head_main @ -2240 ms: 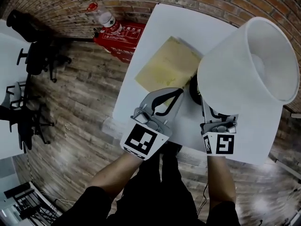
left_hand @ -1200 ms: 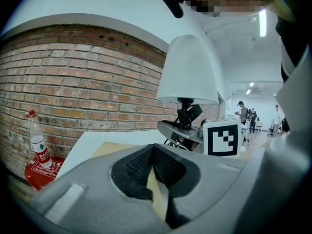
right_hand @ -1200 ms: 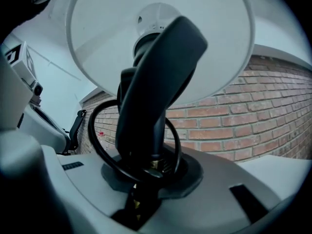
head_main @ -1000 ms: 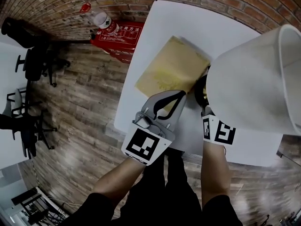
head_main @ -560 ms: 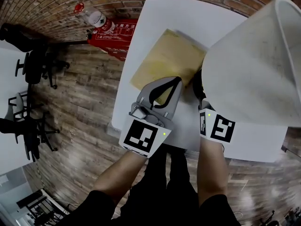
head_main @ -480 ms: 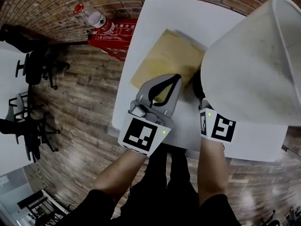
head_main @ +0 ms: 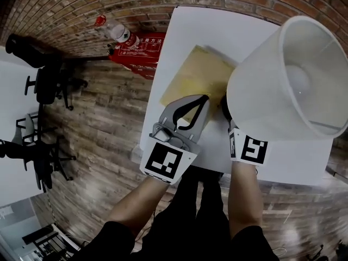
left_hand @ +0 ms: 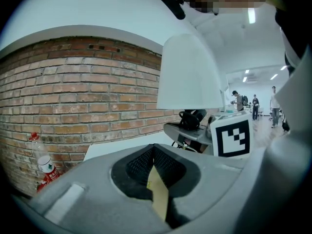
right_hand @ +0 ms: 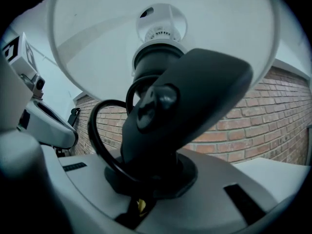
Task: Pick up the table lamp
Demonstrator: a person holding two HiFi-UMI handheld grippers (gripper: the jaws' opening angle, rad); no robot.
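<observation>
The table lamp has a wide white shade (head_main: 283, 80) with a bulb inside, and it leans over the white table (head_main: 217, 26). In the right gripper view its black stem (right_hand: 180, 106) rises from between the jaws toward the shade (right_hand: 161, 33). My right gripper (head_main: 228, 113) is at the lamp's foot under the shade, jaws closing tight on the black stem. My left gripper (head_main: 202, 99) hovers shut and empty over a yellow pad (head_main: 196, 75), left of the lamp. In the left gripper view the shade (left_hand: 187, 74) stands to the right of that gripper (left_hand: 153, 150).
The table's near edge runs just in front of both hands. On the wooden floor to the left lie a red box (head_main: 136, 45) and a plastic bottle (head_main: 117, 32), against the brick wall. Black office chairs (head_main: 49, 83) stand farther left.
The lamp shade has tipped, so its open mouth and the bulb now face the head view. The right gripper has stayed at the lamp's foot, and the left gripper has barely shifted.
</observation>
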